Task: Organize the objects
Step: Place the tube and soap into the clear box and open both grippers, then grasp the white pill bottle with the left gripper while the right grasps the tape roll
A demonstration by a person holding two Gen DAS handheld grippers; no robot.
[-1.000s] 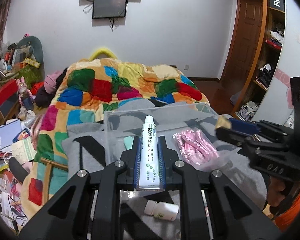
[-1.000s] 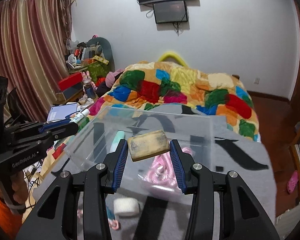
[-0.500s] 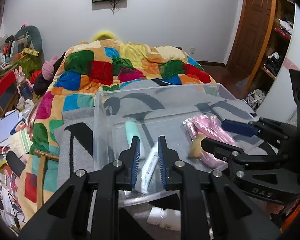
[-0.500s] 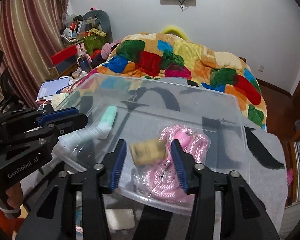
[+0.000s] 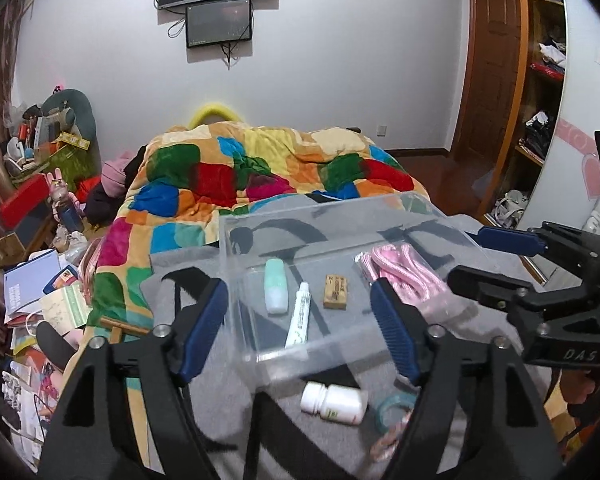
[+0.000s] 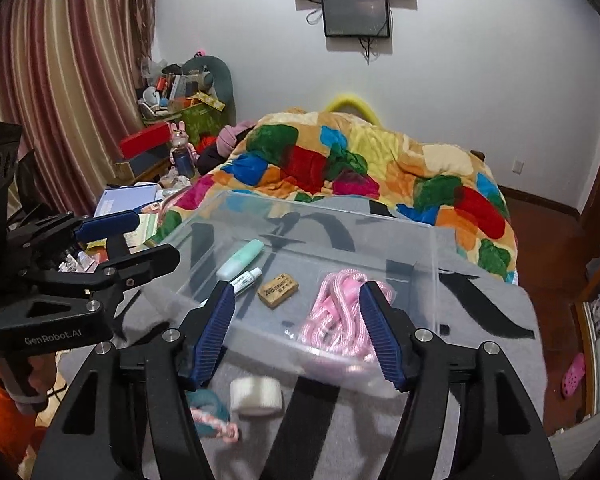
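A clear plastic box (image 5: 236,248) (image 6: 436,264) stands on a grey cloth. In it lie a mint tube (image 5: 275,291) (image 6: 240,263), a white toothpaste tube (image 5: 299,315) (image 6: 245,281), a tan block (image 5: 335,291) (image 6: 278,290) and a bagged pink rope (image 5: 404,274) (image 6: 340,312). My left gripper (image 5: 300,330) is open and empty over the box's near edge. My right gripper (image 6: 298,336) is open and empty, also at the near edge. Each gripper shows in the other's view.
In front of the box lie a white pill bottle (image 5: 334,398) (image 6: 256,396), a teal tape ring (image 5: 394,410) (image 6: 206,400) and a pink braided cord (image 6: 216,424). A patchwork quilt (image 5: 252,176) covers the bed behind. Clutter is piled at the left (image 5: 40,288); shelves stand at the right (image 5: 540,80).
Both grippers lowered their items into the box, opened and drew back. The toothpaste tube and the tan block now lie on the box floor.
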